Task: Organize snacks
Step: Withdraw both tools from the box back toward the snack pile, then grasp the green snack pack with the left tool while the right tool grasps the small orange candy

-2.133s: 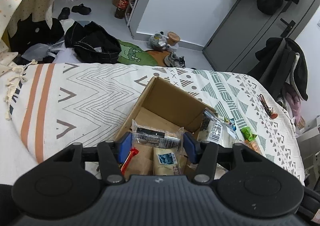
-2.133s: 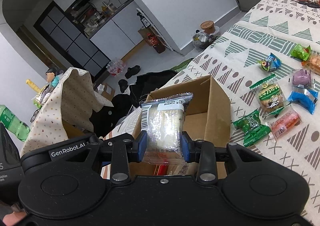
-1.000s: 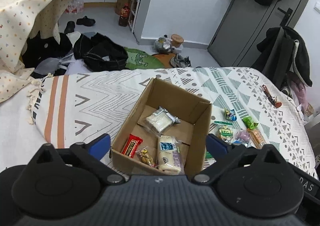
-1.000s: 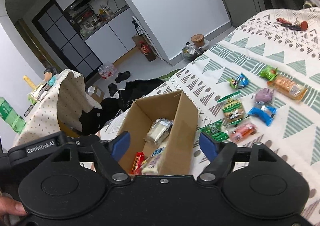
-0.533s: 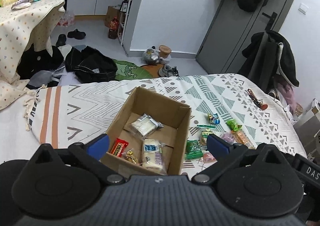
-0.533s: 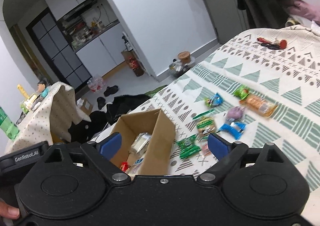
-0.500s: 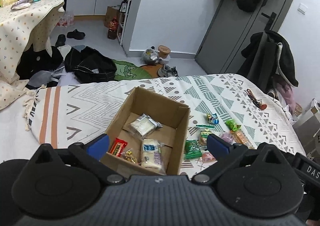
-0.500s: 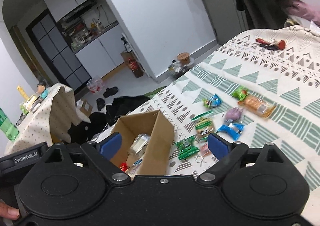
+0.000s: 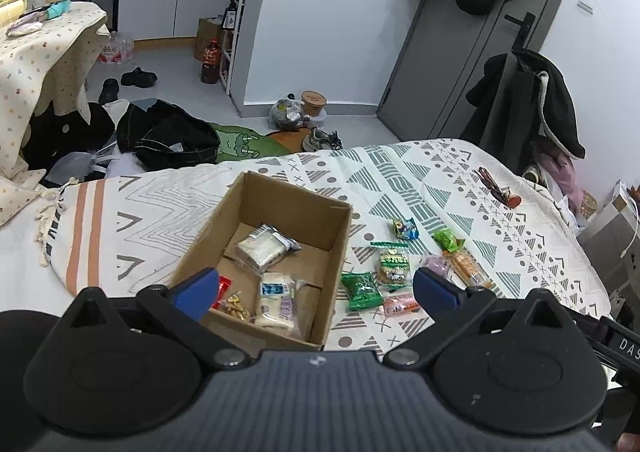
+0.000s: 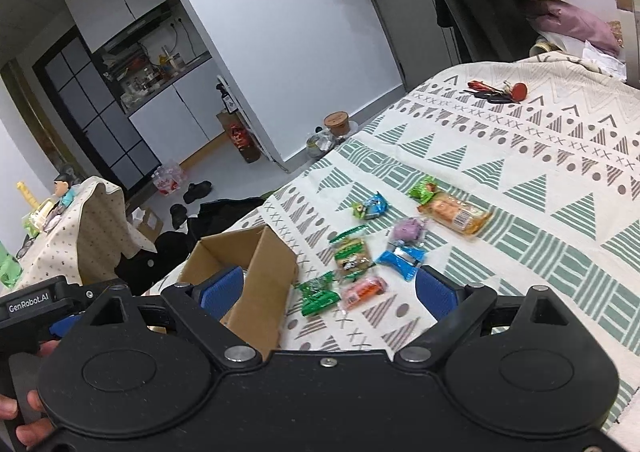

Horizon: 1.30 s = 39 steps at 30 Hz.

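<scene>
Both my left hand-held gripper (image 9: 316, 288) and my right hand-held gripper (image 10: 328, 288) are spread wide and empty above the bed (image 9: 460, 172). The cardboard box (image 9: 280, 208) holds four snacks, and eight loose snack packets (image 9: 394, 262) lie on the bedspread just right of it

Holding left gripper (image 9: 316, 288) level and raised, blue-padded fingers (image 9: 196, 292) spread wide, nothing between them. Holding right gripper (image 10: 328, 290) likewise raised, tilted slightly, blue pads (image 10: 434, 294) spread wide and gripping nothing. Showing a hand (image 10: 24, 418) wrapping the left unit's handle at the right-wrist view's lower left edge.
</scene>
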### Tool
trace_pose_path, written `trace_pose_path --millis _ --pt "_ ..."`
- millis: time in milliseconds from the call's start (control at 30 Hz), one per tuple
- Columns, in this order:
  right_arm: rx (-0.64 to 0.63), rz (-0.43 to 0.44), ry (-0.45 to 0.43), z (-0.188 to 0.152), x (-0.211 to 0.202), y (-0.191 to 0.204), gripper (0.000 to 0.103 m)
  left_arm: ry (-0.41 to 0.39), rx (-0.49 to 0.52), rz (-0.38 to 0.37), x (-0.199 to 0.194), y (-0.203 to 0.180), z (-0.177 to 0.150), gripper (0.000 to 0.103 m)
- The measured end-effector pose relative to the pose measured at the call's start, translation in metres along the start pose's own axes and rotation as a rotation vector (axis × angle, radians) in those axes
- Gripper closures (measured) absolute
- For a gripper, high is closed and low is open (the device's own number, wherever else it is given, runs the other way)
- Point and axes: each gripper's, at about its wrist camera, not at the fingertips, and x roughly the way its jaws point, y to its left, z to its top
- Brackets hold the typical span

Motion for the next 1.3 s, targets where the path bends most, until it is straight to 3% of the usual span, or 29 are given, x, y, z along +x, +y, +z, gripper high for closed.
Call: trace_pose_path --millis 767,1300 --pt "0.048 -0.067 0.027 0.009 0.007 -0.044 0.01 0.059 0.051 -0.026 0.041 -0.038 -0.016 0.001" --pt "0.099 -0.079 0.105 0.017 0.046 -0.062 0.01 0.087 0.055 -0.088 0.09 -0.064 -0.026 0.005"
